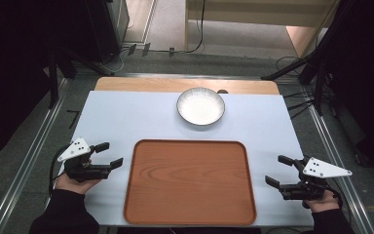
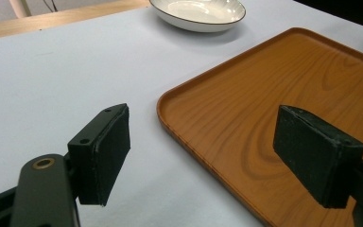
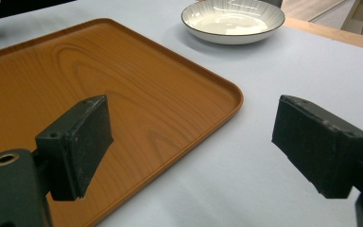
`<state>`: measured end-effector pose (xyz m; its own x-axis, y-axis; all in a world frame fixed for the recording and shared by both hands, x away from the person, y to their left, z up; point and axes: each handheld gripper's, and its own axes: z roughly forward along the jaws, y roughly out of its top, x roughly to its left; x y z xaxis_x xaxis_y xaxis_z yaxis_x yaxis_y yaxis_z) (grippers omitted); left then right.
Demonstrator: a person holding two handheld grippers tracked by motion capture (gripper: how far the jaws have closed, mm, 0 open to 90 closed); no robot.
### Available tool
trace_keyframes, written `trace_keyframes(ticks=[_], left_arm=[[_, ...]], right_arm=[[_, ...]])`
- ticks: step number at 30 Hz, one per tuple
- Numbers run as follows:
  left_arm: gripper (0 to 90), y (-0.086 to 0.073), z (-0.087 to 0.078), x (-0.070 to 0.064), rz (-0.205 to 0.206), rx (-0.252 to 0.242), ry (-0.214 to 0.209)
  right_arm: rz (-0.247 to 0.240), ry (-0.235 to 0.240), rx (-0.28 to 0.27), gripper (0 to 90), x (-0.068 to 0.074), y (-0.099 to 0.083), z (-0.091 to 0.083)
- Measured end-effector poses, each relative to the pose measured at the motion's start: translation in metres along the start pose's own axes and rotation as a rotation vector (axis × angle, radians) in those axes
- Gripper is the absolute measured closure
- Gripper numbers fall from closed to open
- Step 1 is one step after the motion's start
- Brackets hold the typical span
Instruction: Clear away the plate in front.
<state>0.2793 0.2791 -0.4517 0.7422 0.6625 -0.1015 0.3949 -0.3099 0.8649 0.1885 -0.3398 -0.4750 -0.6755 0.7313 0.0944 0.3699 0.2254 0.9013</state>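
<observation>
Jaws are spread wide on left gripper (image 1: 109, 153) and right gripper (image 1: 278, 170), held either side of the tray (image 1: 190, 181); bowl (image 1: 200, 106) sits by the bench's far edge.

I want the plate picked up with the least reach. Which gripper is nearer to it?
Left, though only slightly. The left gripper sits beside the tray's left edge, the right gripper beside its right edge and a bit nearer the person; the plate lies beyond the tray.
</observation>
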Motion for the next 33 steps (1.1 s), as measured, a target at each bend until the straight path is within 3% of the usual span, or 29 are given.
trace_keyframes(ticks=[8, 33], left_arm=[[21.1, -0.0002, 0.0007, 0.0005, -0.014, 0.014, 0.010], [22.8, -0.0003, 0.0005, -0.0007, -0.005, 0.021, 0.018]], right_arm=[[-0.001, 0.004, 0.010, 13.5, 0.0000, -0.0006, 0.0007], [-0.003, 0.015, 0.031, 13.5, 0.0008, -0.0005, 0.0017]])
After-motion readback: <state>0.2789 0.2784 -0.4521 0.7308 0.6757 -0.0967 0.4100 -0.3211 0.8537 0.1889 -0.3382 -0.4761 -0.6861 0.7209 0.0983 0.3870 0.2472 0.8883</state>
